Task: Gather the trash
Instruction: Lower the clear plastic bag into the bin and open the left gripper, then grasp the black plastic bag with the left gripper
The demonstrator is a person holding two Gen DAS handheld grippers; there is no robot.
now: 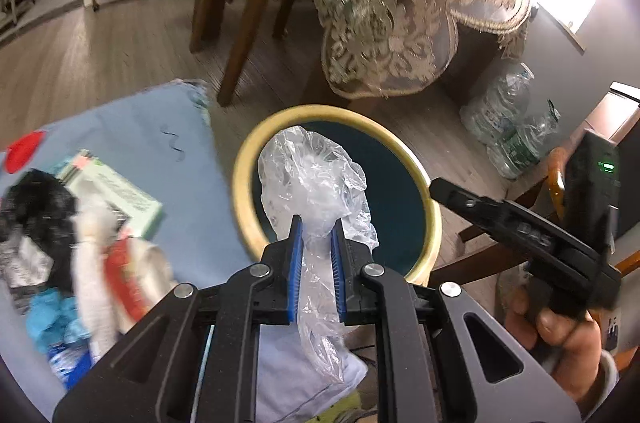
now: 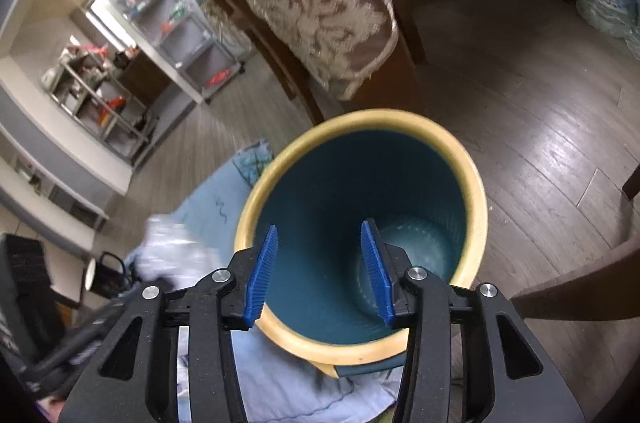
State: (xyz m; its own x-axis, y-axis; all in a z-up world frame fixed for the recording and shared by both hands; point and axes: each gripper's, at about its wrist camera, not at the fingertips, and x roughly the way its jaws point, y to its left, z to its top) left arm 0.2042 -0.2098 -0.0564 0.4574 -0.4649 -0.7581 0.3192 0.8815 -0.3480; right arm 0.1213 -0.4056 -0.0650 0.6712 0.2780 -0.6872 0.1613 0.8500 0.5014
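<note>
Crinkled clear plastic, a bag (image 1: 316,183), is clamped between the blue pads of the left gripper (image 1: 318,223); most of it billows out ahead of the fingertips and a tail hangs back below the jaws. Its long axis runs along the fingers, so it points the way the tool points, forward and down. Directly ahead of and below those fingertips lies the mouth of the bin (image 1: 248,183), a teal tub with a pale yellow rim, and in the left wrist view the bag already overlaps that opening.

To the right of the left tool, the right gripper (image 2: 320,263) hangs over the same bin with its jaws apart and nothing between them. Its pads frame the teal interior, where only the bottom shows (whether anything small lies down there I cannot tell).

My reading is that the bag goes in next, and the left hand is the one placed for it. What matters is getting the loose plastic past the near rim, since the trailing tail could catch there. Room is tight to the right, with the other tool close by. To the left, a blue cloth (image 1: 132,143) carries more mixed litter (image 1: 80,243), well clear of the drop.
</note>
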